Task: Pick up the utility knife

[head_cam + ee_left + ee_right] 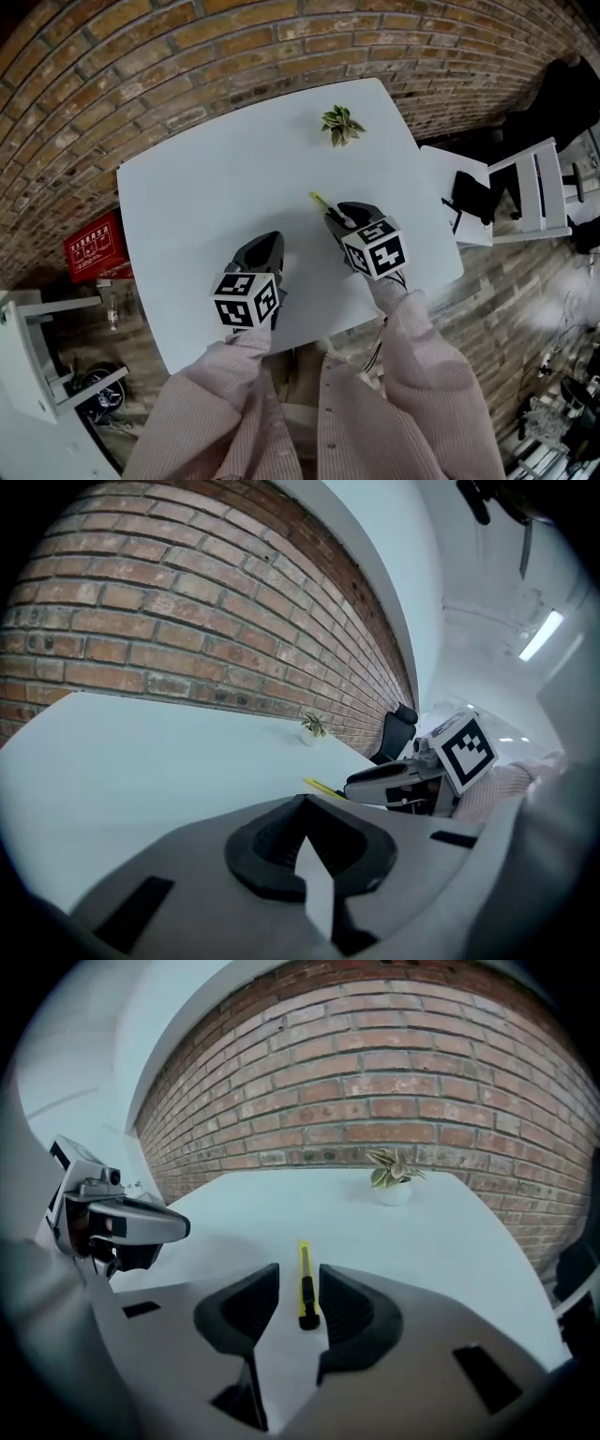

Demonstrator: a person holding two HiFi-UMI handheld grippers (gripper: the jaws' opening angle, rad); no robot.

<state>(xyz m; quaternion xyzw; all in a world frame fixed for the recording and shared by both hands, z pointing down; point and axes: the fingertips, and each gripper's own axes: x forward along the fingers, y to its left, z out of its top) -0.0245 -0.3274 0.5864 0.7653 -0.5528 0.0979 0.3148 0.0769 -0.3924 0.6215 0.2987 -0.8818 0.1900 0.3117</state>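
The utility knife (305, 1283), yellow with a black end, lies flat on the white table (216, 178). My right gripper (298, 1277) is open and straddles the knife's black end, which lies closer to the right jaw, with a clear gap at the left jaw. In the head view the knife's yellow tip (320, 200) sticks out beyond the right gripper (339, 217). My left gripper (266, 246) hovers to the left, shut on nothing. From the left gripper (305, 832) view, the knife (322, 787) and right gripper (375, 778) show at right.
A small potted plant (341, 124) stands near the table's far edge, beyond the knife. A brick wall runs behind the table. A white chair (525, 192) stands off the table's right side, and a red box (94, 246) sits on the floor at left.
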